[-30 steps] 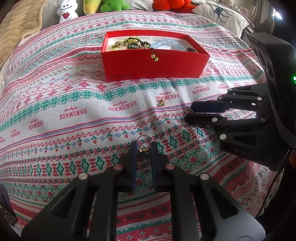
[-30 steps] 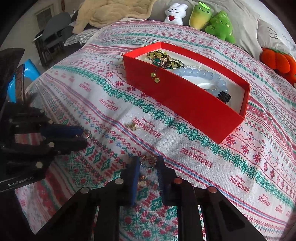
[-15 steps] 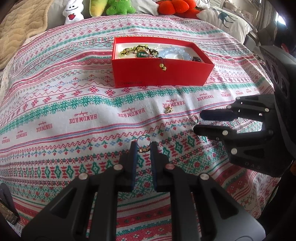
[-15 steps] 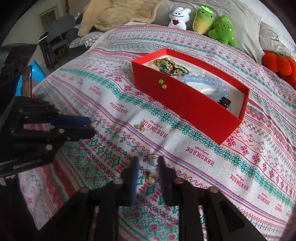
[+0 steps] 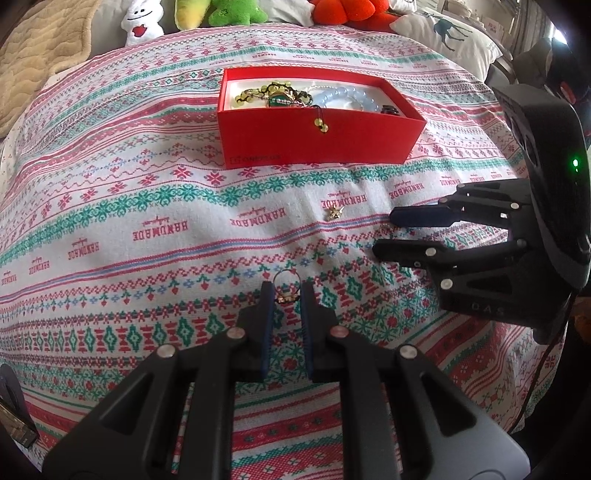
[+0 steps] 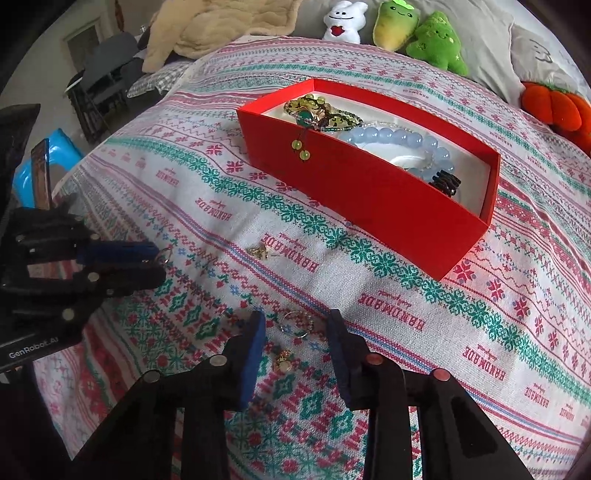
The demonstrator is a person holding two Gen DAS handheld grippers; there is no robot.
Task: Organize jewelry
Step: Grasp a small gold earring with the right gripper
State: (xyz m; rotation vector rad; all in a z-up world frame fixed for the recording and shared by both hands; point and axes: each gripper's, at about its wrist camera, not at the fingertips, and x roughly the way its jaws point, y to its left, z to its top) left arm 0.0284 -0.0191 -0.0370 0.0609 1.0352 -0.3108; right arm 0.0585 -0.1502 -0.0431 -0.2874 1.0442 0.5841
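Left wrist view centres on a thin gold wire ring with a small ornament [image 5: 285,287], pinched between the blue-padded black fingers of the left gripper [image 5: 286,295], whose jaws are clamped on it; the hoop stands up just past the fingertips. At 1 o'clock from it a tiny gold star-shaped stud [image 5: 334,213] lies alone on the woven bedspread [image 5: 147,192], a coarse white cloth banded with red and green knit-style motifs and "HANDMADE" lettering. At 12 o'clock, well apart, sits a rectangular red cardboard box with a white lining [image 5: 314,136], holding glossy yellow-green beads, a pale blue round-bead bracelet and a small dark piece; two yellow beads hang over its front wall.

Right wrist view shows the right gripper [image 6: 295,328] with jaws apart, having just opened. A silvery beaded hoop earring [image 6: 295,324] lies flat on the cloth between its fingertips, untouched by either pad, and a small gold-and-white charm [image 6: 283,359] lies just beside it at 6 o'clock, deeper between the fingers. Plush toys [image 6: 417,33] line the far edge.
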